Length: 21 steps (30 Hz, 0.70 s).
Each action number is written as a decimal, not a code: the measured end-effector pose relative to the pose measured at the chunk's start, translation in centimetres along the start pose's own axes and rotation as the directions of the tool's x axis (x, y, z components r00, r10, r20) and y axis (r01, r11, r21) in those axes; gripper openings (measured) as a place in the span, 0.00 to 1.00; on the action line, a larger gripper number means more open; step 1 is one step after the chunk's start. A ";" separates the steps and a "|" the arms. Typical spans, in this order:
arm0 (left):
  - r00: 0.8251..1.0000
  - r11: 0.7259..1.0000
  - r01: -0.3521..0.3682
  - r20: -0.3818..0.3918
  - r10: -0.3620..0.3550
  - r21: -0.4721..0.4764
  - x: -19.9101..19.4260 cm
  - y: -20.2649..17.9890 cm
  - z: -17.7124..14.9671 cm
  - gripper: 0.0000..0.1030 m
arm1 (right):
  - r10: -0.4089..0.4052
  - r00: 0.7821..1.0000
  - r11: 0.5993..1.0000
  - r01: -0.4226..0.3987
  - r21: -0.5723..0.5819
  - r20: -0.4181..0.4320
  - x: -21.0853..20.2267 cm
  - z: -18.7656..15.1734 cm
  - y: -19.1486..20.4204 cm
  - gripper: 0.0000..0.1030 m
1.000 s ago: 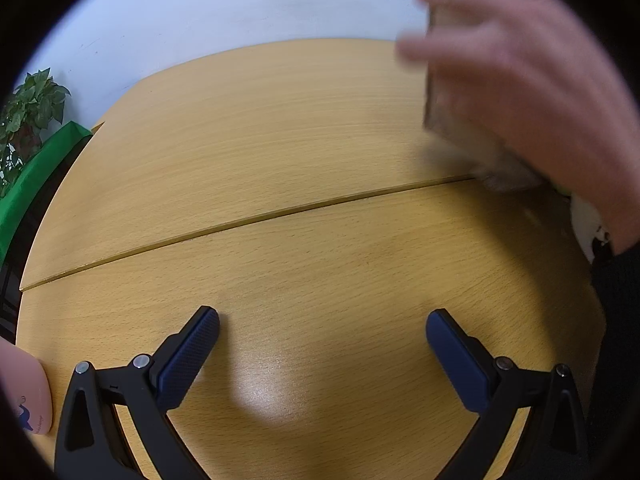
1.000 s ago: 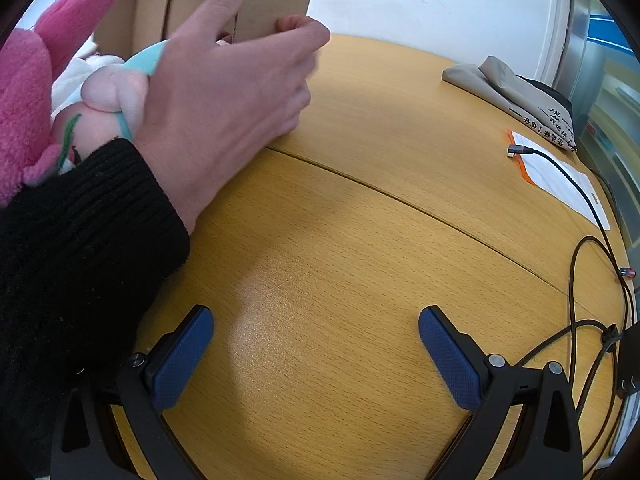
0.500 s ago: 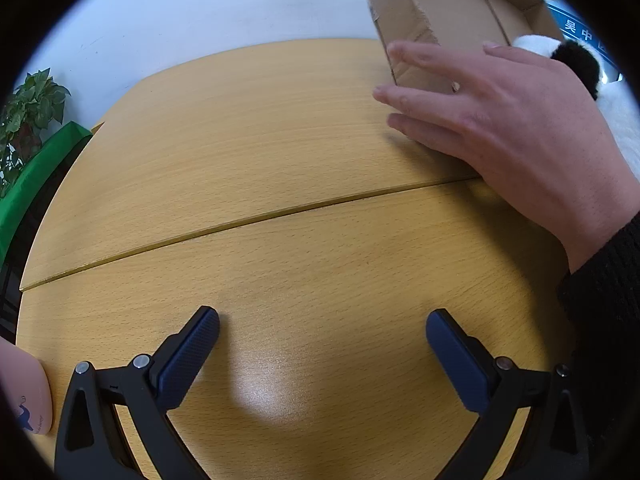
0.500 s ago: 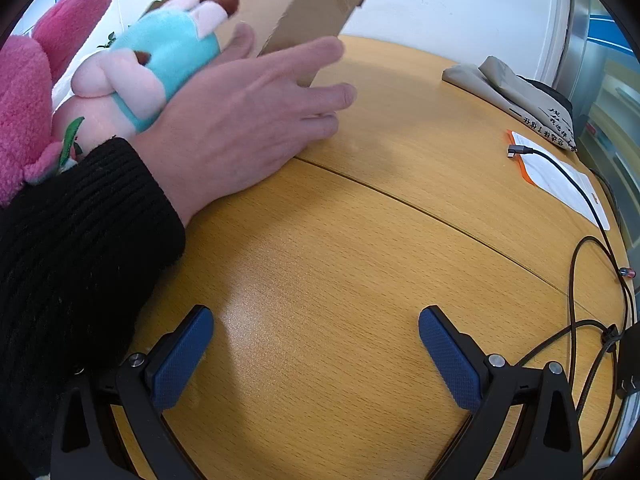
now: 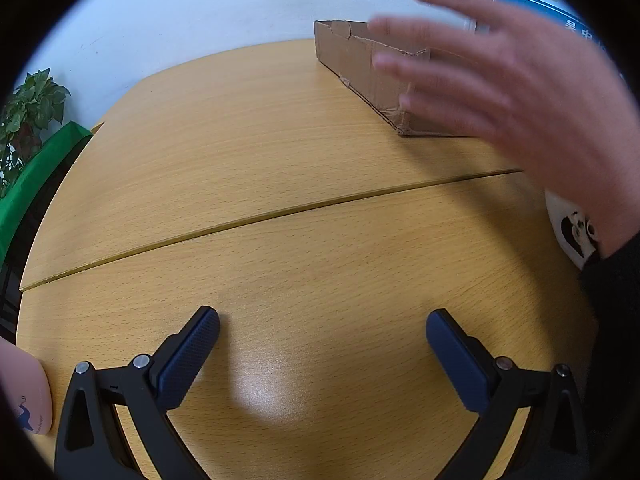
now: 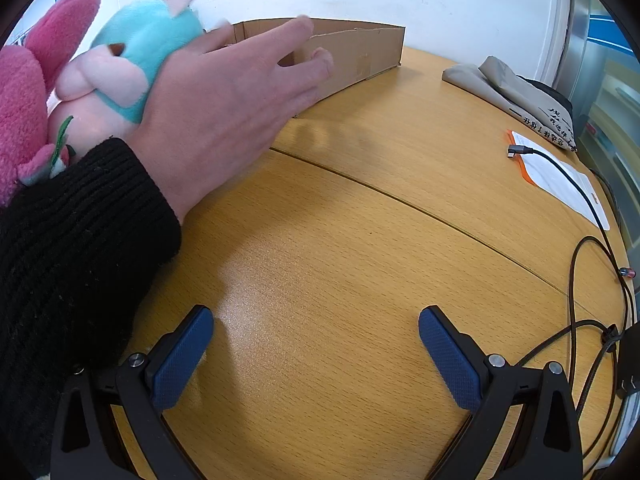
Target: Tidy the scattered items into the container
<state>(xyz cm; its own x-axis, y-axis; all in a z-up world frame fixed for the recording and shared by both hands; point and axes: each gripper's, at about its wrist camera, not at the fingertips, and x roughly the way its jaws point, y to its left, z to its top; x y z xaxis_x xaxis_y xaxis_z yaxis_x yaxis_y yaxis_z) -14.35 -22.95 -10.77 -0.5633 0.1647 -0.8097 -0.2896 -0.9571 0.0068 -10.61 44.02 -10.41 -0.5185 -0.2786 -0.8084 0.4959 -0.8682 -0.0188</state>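
A low brown cardboard box stands flat on the far part of the wooden table; it also shows in the right wrist view. A bare hand in a black sleeve hovers in front of it, seen too in the right wrist view. Plush toys lie at the left: a pink and teal one, a pink one, and a panda. My left gripper and right gripper are both open and empty, low over the table.
A folded beige bag, an orange-edged paper and black cables lie at the right. A pink object sits at the near left edge. A plant and green panel stand beyond the table.
The hand set the tilted cardboard box down flat on the table, let go of it and lifted away. Both grippers stayed still.
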 end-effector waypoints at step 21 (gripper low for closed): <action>1.000 1.000 -0.001 0.001 0.001 0.002 0.1 -0.6 -0.3 1.00 | -0.001 1.000 1.000 0.001 -0.002 -0.001 0.1 0.0 -0.1 1.00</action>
<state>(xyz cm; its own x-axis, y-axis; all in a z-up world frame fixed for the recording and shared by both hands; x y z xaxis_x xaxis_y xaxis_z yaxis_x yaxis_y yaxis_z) -14.00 -22.47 -11.07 -0.5640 0.1642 -0.8093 -0.2907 -0.9568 0.0084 -10.75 44.10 -10.46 -0.5182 -0.2767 -0.8093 0.4965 -0.8678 -0.0212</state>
